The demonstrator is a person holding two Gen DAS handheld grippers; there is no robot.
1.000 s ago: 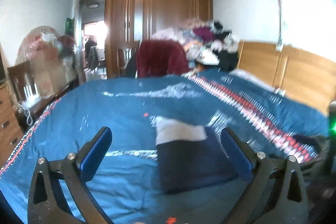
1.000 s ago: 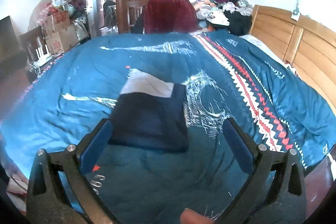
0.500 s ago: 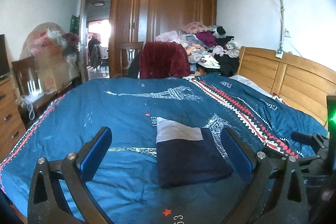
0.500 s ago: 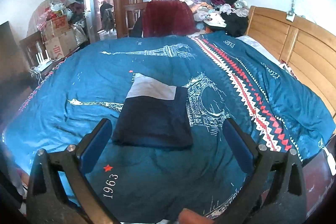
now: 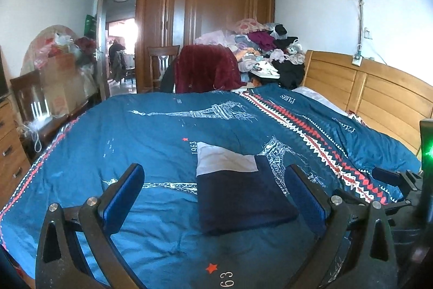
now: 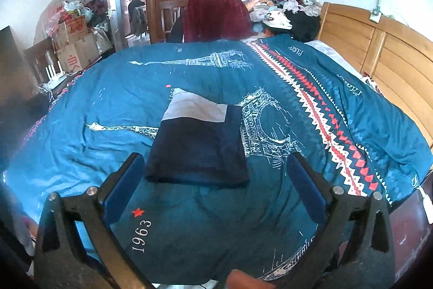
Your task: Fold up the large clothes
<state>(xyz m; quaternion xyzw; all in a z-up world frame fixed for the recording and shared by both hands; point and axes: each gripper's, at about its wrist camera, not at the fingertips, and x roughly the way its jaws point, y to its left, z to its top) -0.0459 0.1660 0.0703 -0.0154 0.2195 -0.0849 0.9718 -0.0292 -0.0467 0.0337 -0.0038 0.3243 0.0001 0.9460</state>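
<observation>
A folded garment [image 5: 240, 194], navy with a white band at its far end, lies flat on the blue bedspread [image 5: 151, 137]. It shows in the right wrist view as the same neat rectangle [image 6: 197, 145]. My left gripper [image 5: 216, 191] hangs open above the near part of the bed, holding nothing, with the garment lying beyond its blue pads. My right gripper [image 6: 213, 178] is open too, empty, and pulled back from the garment's near edge. In the left wrist view the right gripper's body [image 5: 400, 180] shows at the far right.
A wooden headboard [image 5: 379, 96] runs along the right. Behind the bed stand a chair with a maroon cover [image 5: 208, 69], a heap of clothes [image 5: 265, 45] and a wardrobe [image 5: 205, 18]. Boxes [image 6: 75, 45] and a dresser [image 5: 10, 142] line the left wall.
Both grippers have drawn back and risen from the bed, so more of the room shows. The folded garment has stayed in place. Both stay open.
</observation>
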